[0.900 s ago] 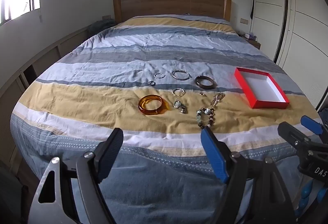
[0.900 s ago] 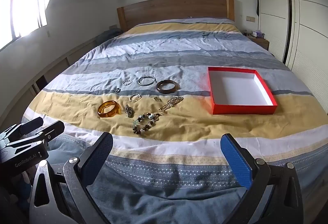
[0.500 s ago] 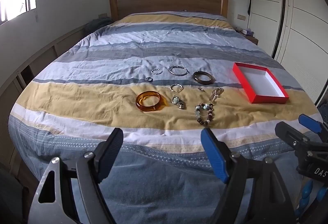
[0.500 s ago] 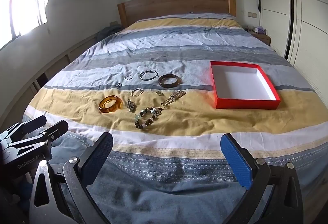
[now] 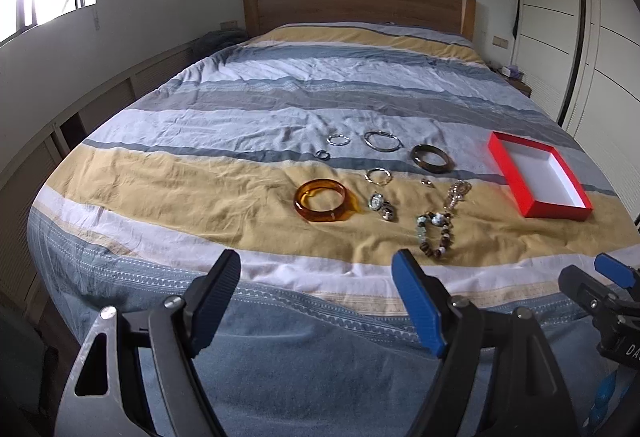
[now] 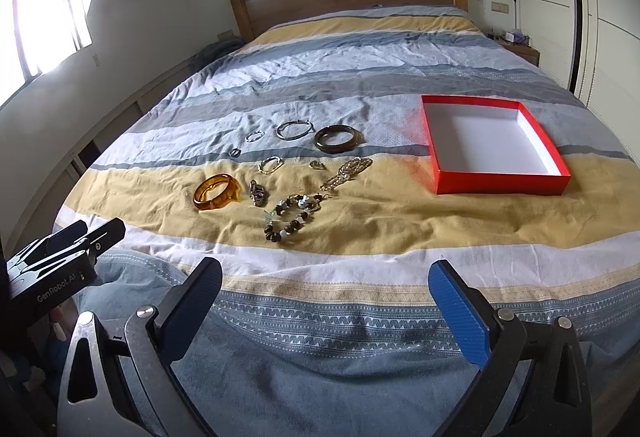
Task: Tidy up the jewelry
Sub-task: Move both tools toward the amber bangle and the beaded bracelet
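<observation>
One red box (image 6: 496, 181), two chunky bangles (image 5: 326, 201), one bead bracelet (image 6: 290, 217). Both claws, left gripper (image 5: 318, 301) and right gripper (image 6: 326, 311), gape apart, empty. Only the right view shows the nightstand (image 6: 520, 51) clearly.

On the bed (image 5: 248, 93) there is one red box (image 5: 538, 173). There are two thick bangles, one orange (image 5: 324, 201) and one dark brown (image 5: 431, 158), and four thin silver rings of different sizes: a big one (image 5: 382, 141), a middle one (image 5: 337, 140), a small dark one (image 5: 322, 155) and one more (image 5: 378, 175) lower down. There is also one bead bracelet (image 5: 436, 233), one gold chain (image 5: 458, 193), one little watch-like piece (image 5: 382, 205) and one very tiny piece (image 5: 427, 181), too small to tell what it is.
</observation>
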### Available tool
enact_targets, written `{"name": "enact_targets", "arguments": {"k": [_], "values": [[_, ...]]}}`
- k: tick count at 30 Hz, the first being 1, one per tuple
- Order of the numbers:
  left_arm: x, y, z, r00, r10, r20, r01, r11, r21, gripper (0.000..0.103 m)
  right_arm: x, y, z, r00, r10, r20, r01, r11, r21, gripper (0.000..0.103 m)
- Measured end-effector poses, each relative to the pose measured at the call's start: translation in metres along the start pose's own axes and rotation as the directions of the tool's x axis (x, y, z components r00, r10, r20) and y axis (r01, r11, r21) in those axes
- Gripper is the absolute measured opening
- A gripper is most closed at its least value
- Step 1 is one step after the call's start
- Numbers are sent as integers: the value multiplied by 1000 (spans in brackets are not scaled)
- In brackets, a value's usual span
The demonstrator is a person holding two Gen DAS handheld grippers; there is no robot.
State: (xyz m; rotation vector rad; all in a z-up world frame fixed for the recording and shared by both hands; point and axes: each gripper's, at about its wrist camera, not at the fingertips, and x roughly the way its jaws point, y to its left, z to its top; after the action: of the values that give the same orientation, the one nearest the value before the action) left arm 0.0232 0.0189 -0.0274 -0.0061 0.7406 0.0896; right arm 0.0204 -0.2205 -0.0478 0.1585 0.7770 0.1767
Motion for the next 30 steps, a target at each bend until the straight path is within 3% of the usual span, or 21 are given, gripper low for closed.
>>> {"name": "enact_targets", "arguments": {"k": [4,8,12,30], "values": [[16,6,-1,999,10,-43,-10,1000,-8,77,13,6,2,1000,20,-23,-20,1000,5,97],[32,5,-2,996,14,-87,-12,1000,14,77,28,5,3,998,50,-49,-49,999,18,87],[42,8,2,995,28,-91,-26,999,23,77,43,4,6,994,77,-75,-74,996,40,82],[117,26,36,985,-32,-170,28,999,-24,76,110,18,31,969,159,-191,-153,987,47,77]]}}
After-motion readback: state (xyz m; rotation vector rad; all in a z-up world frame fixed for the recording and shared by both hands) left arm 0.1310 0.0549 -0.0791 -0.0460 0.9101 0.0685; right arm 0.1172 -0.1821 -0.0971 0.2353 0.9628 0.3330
